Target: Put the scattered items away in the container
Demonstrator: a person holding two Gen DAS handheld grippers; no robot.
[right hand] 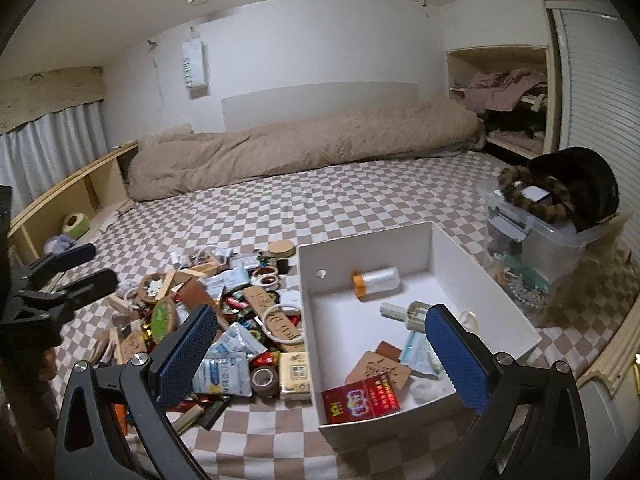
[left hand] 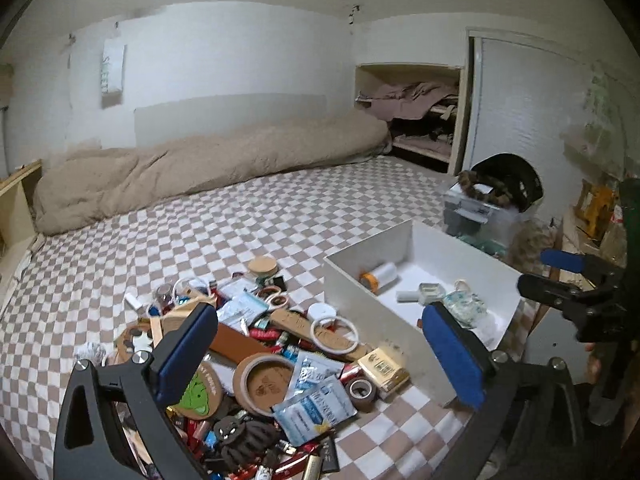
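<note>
blue-padded left gripper (left hand: 320,354), jaws spread and empty, hangs over the pile (left hand: 256,368); the white box (left hand: 404,240) lies to its right.

Both grippers, left gripper (left hand: 320,354) and right gripper (right hand: 324,354), are showing black frames, silver screws and blue textured pads (left hand: 185,350).

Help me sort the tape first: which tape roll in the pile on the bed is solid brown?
The small brown tape roll at the pile's near edge, beside the yellowish packet. The white-rimmed rings farther back are pale and thin; this one is dark and thick.
</note>
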